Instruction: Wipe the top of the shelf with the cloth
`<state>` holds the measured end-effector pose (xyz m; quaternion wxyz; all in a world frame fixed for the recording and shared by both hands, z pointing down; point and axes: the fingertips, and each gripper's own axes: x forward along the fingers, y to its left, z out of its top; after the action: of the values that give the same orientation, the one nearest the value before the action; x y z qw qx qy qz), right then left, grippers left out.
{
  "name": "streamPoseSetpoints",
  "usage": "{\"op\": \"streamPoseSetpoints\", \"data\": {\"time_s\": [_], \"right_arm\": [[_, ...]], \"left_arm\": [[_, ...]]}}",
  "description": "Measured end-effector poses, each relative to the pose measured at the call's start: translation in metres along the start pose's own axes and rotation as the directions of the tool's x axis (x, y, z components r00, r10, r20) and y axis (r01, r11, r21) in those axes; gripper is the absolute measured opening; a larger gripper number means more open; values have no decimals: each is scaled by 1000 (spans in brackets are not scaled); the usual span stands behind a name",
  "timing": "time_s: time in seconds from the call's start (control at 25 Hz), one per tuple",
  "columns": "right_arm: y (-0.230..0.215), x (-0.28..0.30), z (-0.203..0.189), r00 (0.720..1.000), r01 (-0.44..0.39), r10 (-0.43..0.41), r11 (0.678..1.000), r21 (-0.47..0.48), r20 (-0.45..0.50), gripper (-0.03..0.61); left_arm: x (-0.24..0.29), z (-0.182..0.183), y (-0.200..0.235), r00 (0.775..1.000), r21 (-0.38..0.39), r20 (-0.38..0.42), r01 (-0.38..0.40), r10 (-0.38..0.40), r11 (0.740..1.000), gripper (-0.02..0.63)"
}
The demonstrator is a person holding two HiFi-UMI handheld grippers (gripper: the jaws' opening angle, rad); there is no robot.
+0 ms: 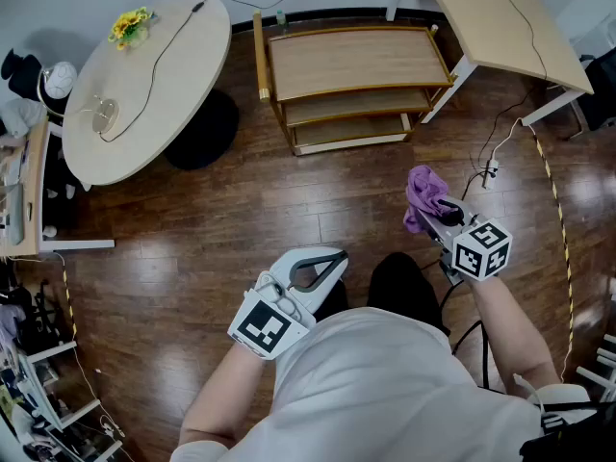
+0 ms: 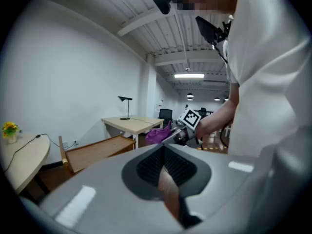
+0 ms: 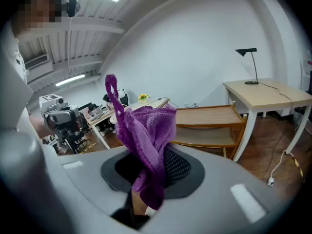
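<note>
The wooden shelf (image 1: 351, 61) stands against the far wall; its bare top also shows in the left gripper view (image 2: 92, 152) and the right gripper view (image 3: 209, 116). A purple cloth (image 1: 423, 192) sticks up out of my right gripper (image 1: 435, 210), which is shut on it at waist height, well short of the shelf. In the right gripper view the cloth (image 3: 146, 130) bunches upward between the jaws of the right gripper (image 3: 151, 167). My left gripper (image 1: 322, 263) is held low by my body, shut and empty, its ribbed pads meeting (image 2: 164, 150). It sees the cloth (image 2: 157, 134) off to the right.
A round table (image 1: 144, 85) with yellow flowers (image 1: 130, 25) and a cable stands left of the shelf. A light desk (image 1: 500, 22) stands at the right. Cables and a plug strip (image 1: 491, 166) lie on the wooden floor, beside a striped tape line (image 1: 558, 229).
</note>
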<state>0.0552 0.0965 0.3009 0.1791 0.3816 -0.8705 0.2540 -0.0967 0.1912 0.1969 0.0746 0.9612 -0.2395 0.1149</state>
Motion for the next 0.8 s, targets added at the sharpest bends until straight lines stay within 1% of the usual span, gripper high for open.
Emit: {"op": "streamPoseSetpoints", "data": {"time_s": [0.16,0.28,0.4,0.52,0.68,0.8], "right_arm": [[11,75,4,997,-66,66,998,21,-40,101],[10,137,0,989,-112,114,993,32,-93,101],[5,203,-7,978,-156,164,986,66,-130,101],[-7,271,-15,967,-189,203,976,105,-151,101],[-32,362,-29,953,-218,245,963,159,-177,101],[-49,428,-40,943,-225,267,952,209,-199,101]], "left_arm": [[-15,-10,33,999,-18,-12,-44,44,999,18],[-20,-20,55,996,-66,-1,-90,90,994,18],[-20,-38,75,991,-109,-26,-130,128,986,18],[-16,-55,97,984,-139,-63,-175,167,975,18],[5,-72,133,969,-173,-110,-240,223,955,18],[26,-79,162,962,-234,-124,-267,243,935,18]]}}
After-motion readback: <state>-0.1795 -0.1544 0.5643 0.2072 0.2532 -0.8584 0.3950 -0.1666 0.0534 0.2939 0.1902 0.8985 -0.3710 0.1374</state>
